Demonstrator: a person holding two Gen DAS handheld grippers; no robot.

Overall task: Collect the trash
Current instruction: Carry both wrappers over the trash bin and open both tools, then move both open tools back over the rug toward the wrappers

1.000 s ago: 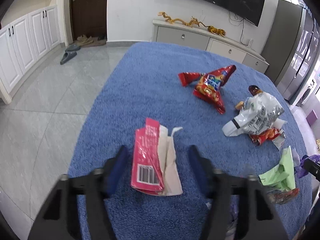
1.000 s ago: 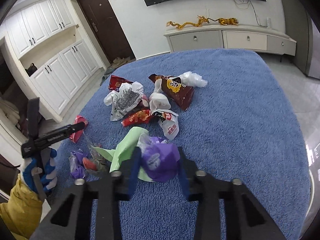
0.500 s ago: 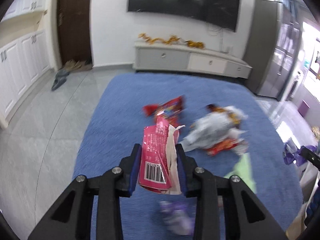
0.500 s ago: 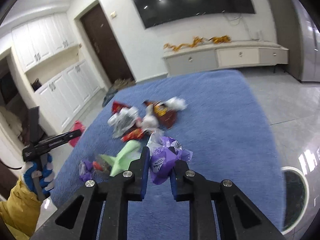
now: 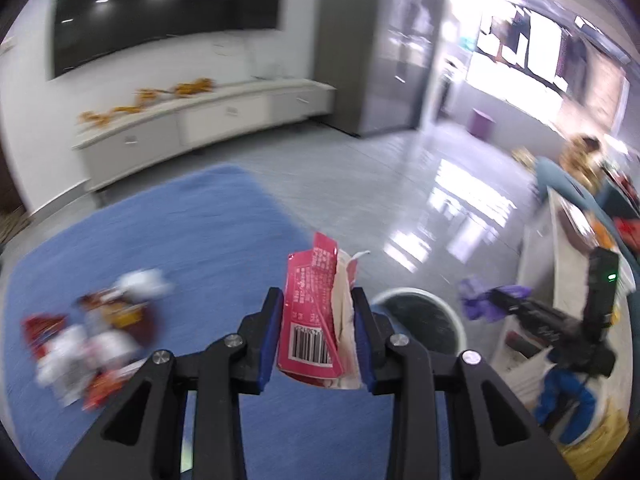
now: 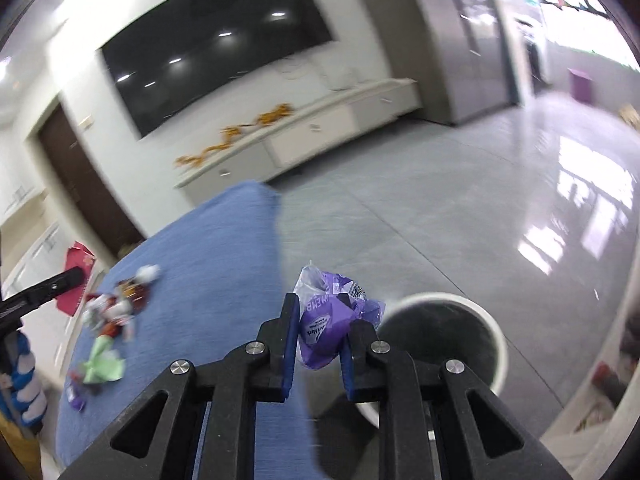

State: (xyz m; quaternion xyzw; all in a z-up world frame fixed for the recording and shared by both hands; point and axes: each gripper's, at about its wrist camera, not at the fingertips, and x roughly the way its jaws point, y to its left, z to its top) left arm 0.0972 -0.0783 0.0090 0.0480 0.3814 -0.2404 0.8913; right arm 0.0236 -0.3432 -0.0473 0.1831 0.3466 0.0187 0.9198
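Left wrist view: leftover wrappers blurred at lower left on the blue rug. Left claw at bottom centre, clamped on a pink snack bag that stands upright between the blue pads, barcode facing the camera, white inner flap on its right side. Just right of the claw and behind it, white bin on the grey floor, dark inside, partly hidden by the right finger. Far right: right claw seen side-on with the purple wrapper at its tip, blue-gloved hand below it. Right wrist view: left edge shows the left claw's black finger with the pink bag behind it and the person's other gloved hand at the lower left. Wrapper pile plus a green wrapper on the rug, left of centre. Right claw at bottom centre, clamped on the crumpled purple wrapper. Bin just right of the claw, open top in view, rim touching the right finger's outline in frame. Whether the wrapper is over the opening or beside it: can't tell.
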